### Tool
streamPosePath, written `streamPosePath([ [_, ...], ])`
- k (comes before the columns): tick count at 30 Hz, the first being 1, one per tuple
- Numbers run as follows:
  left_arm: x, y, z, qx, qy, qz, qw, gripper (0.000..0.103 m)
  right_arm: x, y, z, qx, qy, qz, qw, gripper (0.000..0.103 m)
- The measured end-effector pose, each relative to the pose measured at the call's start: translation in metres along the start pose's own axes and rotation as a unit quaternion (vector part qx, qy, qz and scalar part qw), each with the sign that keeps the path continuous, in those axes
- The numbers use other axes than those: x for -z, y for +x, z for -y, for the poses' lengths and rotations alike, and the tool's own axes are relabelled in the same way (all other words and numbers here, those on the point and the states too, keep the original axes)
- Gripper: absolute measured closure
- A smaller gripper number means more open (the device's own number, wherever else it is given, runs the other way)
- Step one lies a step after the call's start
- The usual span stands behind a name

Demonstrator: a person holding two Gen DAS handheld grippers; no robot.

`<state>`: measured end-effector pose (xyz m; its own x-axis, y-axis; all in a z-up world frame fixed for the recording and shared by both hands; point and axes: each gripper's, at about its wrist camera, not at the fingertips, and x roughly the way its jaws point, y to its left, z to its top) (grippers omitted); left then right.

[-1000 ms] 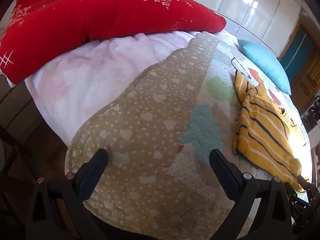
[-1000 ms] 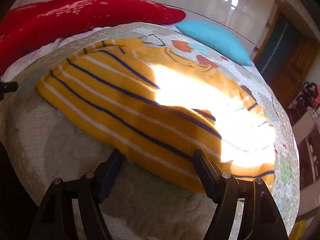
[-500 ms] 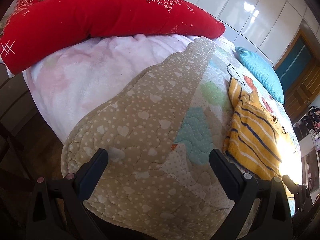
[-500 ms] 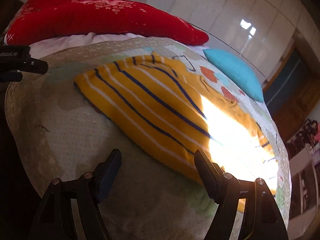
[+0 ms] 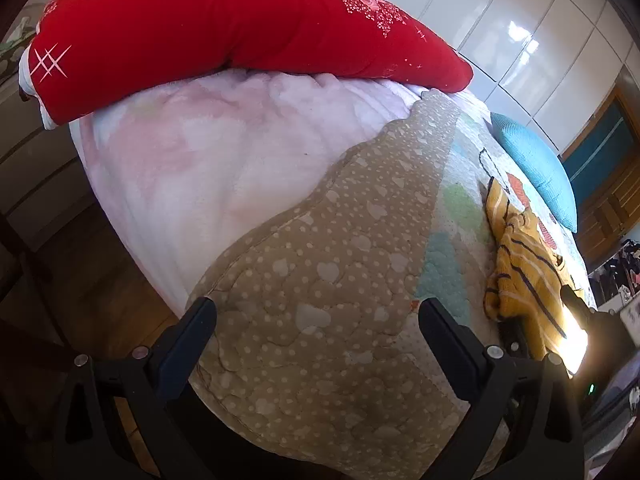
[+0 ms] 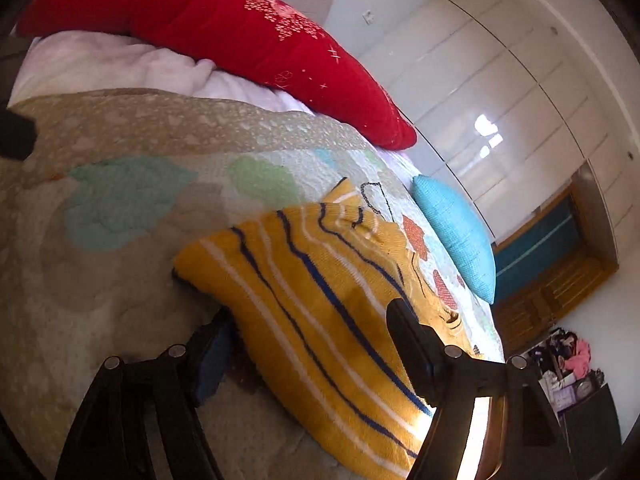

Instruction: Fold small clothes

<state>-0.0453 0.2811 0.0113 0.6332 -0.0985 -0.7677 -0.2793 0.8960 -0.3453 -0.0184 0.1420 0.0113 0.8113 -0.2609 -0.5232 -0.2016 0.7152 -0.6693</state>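
Yellow striped top point(image 6: 320, 300) hides right tongs' point(image 6: 308, 344) left finger point(image 6: 212, 356).

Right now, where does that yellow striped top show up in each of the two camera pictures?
Left wrist view: the top lies at the right edge, bunched on the quilt, beyond the right finger.
Right wrist view: it fills the lower middle, between the tool's fingers.
Shared landmark: the blue pillow, just beyond the top in both.

One striped yellow garment point(image 6: 320, 300), one red duvet point(image 5: 240, 28), one blue pillow point(image 6: 456, 236), one quilt point(image 5: 320, 280).
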Motion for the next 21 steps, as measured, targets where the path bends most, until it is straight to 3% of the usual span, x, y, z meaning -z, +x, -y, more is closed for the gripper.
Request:
streamPosePath([
  [3,0.0,0.002,0.001,0.003,-0.001,-0.005,1.0,0.002,-0.014,0.022,0.007,-0.003,0.024,-0.024,0.999,0.05],
  [8,0.0,0.001,0.007,0.004,0.008,-0.005,0.9999,0.002,-0.031,0.055,-0.007,-0.003,0.005,-0.061,0.998,0.061],
  [9,0.001,0.0,0.008,0.005,0.01,-0.004,0.9999,0.002,-0.033,0.055,-0.005,-0.007,0.007,-0.06,0.998,0.069],
  [10,0.0,-0.001,0.01,0.004,0.012,-0.004,0.9999,0.002,-0.033,0.055,-0.001,-0.02,0.011,-0.06,0.998,0.084],
  [13,0.0,-0.005,0.018,0.002,0.022,-0.002,0.9997,0.002,-0.034,0.045,0.018,-0.056,0.043,-0.045,0.997,0.089],
  [16,-0.002,-0.011,0.028,-0.001,0.035,0.003,0.9994,0.002,-0.031,0.028,0.059,-0.081,0.113,-0.025,0.99,0.091],
  [19,-0.006,-0.018,0.042,-0.001,0.052,0.011,0.9986,0.002,-0.017,0.007,0.128,-0.086,0.213,-0.004,0.973,0.091],
  [21,-0.008,-0.023,0.056,0.0,0.065,0.016,0.9977,0.002,0.008,-0.008,0.178,-0.08,0.288,0.002,0.954,0.092],
])
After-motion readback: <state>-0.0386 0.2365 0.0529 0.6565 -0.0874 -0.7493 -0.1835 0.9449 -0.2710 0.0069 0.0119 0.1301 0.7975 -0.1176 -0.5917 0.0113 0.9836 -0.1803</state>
